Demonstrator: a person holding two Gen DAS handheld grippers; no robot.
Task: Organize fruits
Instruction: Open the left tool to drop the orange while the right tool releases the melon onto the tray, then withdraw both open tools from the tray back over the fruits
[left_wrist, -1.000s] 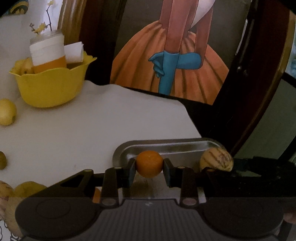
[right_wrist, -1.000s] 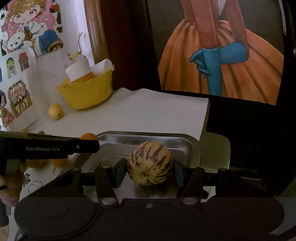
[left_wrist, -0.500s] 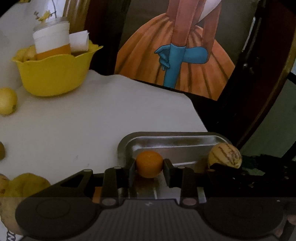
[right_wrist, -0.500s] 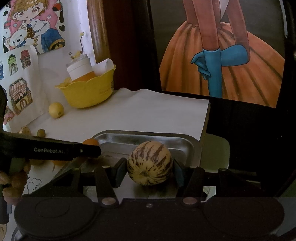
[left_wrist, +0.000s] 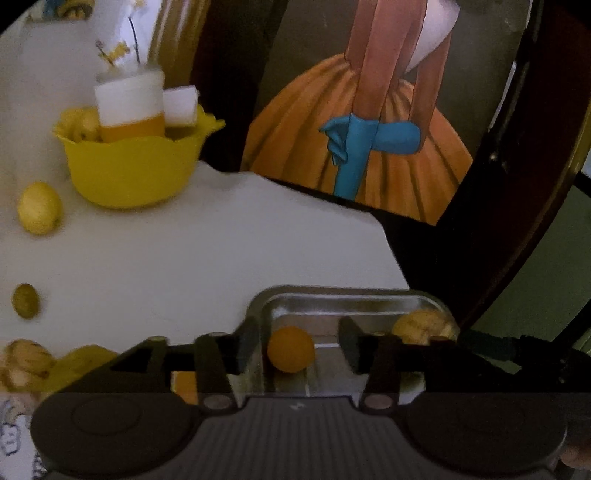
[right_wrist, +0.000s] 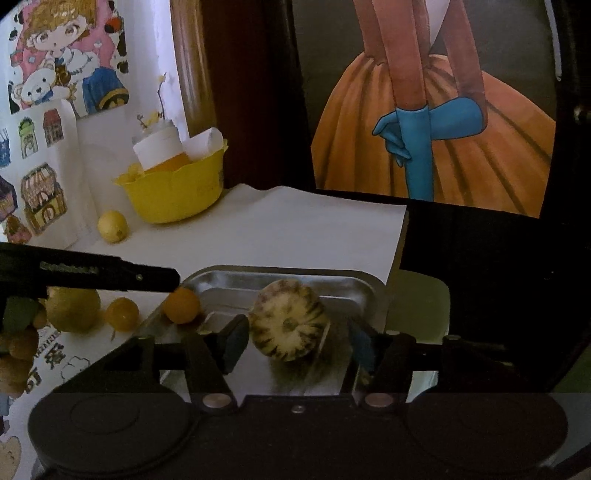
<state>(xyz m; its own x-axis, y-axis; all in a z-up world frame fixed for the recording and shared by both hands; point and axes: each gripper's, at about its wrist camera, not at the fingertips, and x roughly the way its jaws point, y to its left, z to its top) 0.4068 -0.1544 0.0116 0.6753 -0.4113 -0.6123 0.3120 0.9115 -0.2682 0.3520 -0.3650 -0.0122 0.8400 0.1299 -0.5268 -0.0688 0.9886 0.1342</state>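
A metal tray (left_wrist: 343, 295) (right_wrist: 365, 284) sits at the table's near right edge. My left gripper (left_wrist: 297, 345) is open over the tray's left side, and a small orange (left_wrist: 291, 349) lies loose between its fingers. That orange also shows in the right wrist view (right_wrist: 182, 305) under the left gripper's finger (right_wrist: 110, 275). My right gripper (right_wrist: 295, 343) is open, and a striped melon (right_wrist: 286, 325) lies in the tray between its fingers, apart from both. The melon shows partly in the left wrist view (left_wrist: 421, 323).
A yellow bowl (left_wrist: 133, 170) (right_wrist: 173, 195) holding a jar and fruit stands at the back left, with a lemon (left_wrist: 38, 208) (right_wrist: 112, 226) beside it. More fruits (right_wrist: 74, 308) lie on the table left of the tray. A large painting (left_wrist: 369, 147) leans behind.
Both grippers have opened. The orange and the striped melon have been let go and now rest in the tray. The melon has rolled, its end facing the camera.
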